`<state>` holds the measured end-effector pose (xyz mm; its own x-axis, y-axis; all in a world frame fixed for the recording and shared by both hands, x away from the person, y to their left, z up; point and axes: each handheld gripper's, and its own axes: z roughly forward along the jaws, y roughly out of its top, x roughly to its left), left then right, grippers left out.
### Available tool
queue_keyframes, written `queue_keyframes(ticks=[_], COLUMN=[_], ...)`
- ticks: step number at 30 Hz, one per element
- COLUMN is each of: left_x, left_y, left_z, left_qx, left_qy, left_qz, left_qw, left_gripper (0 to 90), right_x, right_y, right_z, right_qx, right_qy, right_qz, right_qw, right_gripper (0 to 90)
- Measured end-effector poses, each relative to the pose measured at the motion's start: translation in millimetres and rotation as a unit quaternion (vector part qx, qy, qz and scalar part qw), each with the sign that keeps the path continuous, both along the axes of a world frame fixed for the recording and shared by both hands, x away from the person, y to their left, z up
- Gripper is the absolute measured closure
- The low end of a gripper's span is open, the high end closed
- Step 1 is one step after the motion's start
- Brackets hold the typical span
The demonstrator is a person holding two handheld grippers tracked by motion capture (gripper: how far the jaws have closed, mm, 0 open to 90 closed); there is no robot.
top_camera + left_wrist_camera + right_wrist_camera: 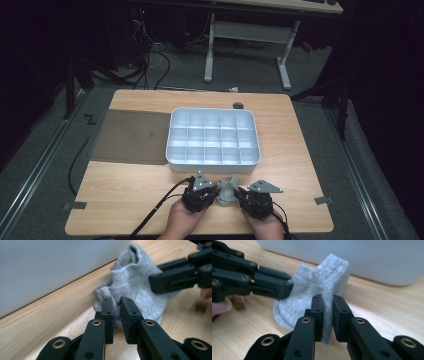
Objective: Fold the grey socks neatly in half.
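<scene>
A small grey sock [228,190] lies bunched on the wooden table just in front of the white tray, between both hand-held grippers. My left gripper [217,193] comes at it from the left and is shut on a fold of the sock [132,287], with knit fabric pinched between its pads [108,307]. From the right, my right gripper [240,194] pinches the opposite edge of the sock [317,282] between its pads [340,307]. The sock stands up slightly between the two grips. Each gripper view also catches the other gripper's jaw against the fabric.
A white compartment tray [214,111] with several empty cells sits mid-table, close behind the sock. A dark flat lid [131,136] lies to its left. A small dark object [238,105] rests near the far edge. Bare wood lies left and right of the hands.
</scene>
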<state>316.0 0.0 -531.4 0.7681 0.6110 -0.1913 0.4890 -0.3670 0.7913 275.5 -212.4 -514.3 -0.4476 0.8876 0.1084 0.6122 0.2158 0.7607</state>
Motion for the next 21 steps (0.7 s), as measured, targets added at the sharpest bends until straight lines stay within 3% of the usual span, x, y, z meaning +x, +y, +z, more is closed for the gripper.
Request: queue_keyframes(ticks=[6,12,21], left_x=[0.0,-0.4,1.0], left_y=[-0.7,-0.6,-0.6], left_z=[-0.6,-0.8,-1.4], left_qx=[0.001,0.001,-0.001], left_qy=[0.001,0.001,0.008], left_qz=[0.000,-0.003,-0.010], left_qw=[1.0000,1.0000,0.9999], left_gripper=[81.1,81.2,83.4], right_x=[-3.2,-5.3,-8.5], right_y=[15.2,28.3,36.6], right_z=[10.7,12.1,8.8], right_qx=[-0.038,-0.073,-0.077], right_qy=[-0.030,-0.045,-0.039], right_qz=[0.009,0.026,0.053], right_qw=[0.9988,0.9960,0.9948], right_gripper=[81.4,81.3,81.4])
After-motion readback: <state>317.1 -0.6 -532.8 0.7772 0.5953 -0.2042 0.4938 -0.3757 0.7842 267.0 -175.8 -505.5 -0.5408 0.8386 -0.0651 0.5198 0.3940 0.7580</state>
